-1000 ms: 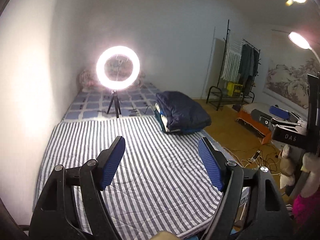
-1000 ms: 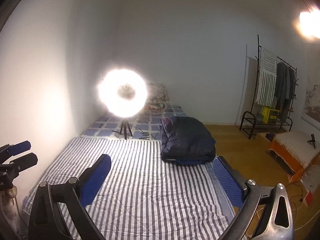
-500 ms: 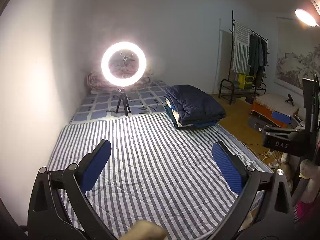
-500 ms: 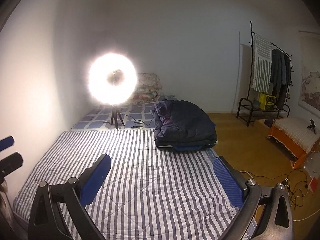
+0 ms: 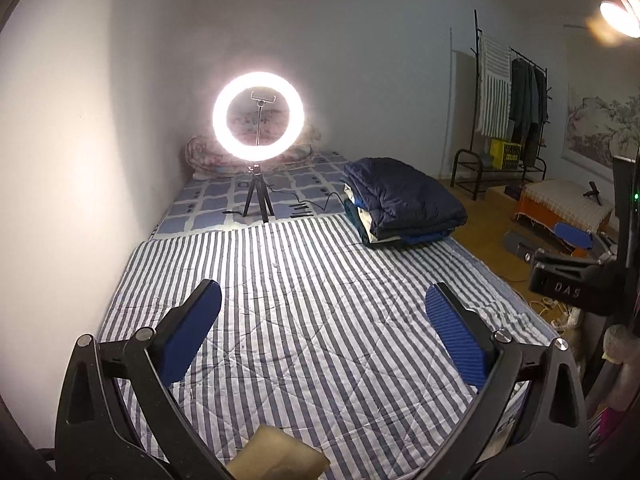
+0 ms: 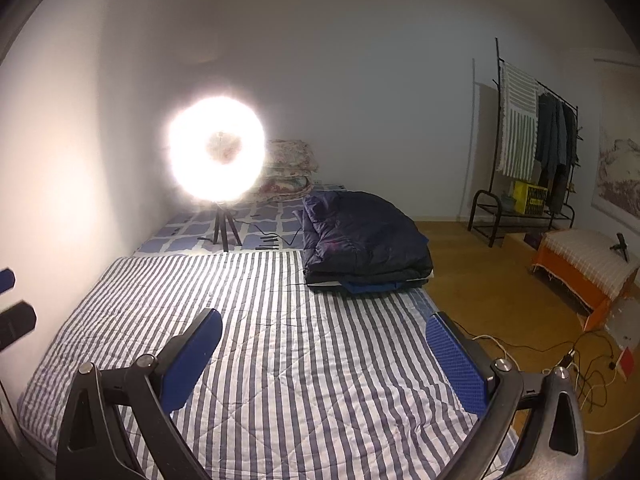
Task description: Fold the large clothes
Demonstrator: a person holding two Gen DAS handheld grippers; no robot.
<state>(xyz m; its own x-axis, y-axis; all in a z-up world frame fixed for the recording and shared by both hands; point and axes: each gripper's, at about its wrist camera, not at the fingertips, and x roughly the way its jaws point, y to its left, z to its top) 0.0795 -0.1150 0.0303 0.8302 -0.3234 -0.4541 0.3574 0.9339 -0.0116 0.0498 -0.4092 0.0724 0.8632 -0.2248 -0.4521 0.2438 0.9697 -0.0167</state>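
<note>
A folded dark navy padded garment [image 5: 404,204] lies on top of a small stack of folded clothes at the far right edge of the striped bed cover [image 5: 304,304]. It also shows in the right wrist view [image 6: 364,240]. My left gripper [image 5: 322,312] is open and empty, held above the near part of the bed. My right gripper [image 6: 324,340] is open and empty, also above the near part of the bed. The right gripper shows at the right edge of the left wrist view [image 5: 568,258].
A lit ring light on a tripod [image 5: 259,120] stands at the far end of the bed, with a cable beside it. A rolled floral quilt [image 6: 288,172] lies behind it. A clothes rack [image 6: 532,148], an orange stool [image 6: 588,268] and floor cables [image 6: 568,360] are to the right.
The left gripper's jaws opened wider over the last second. Both grippers shifted and tilted a little, so the bed and the navy stack sit differently in view. Nothing was picked up.
</note>
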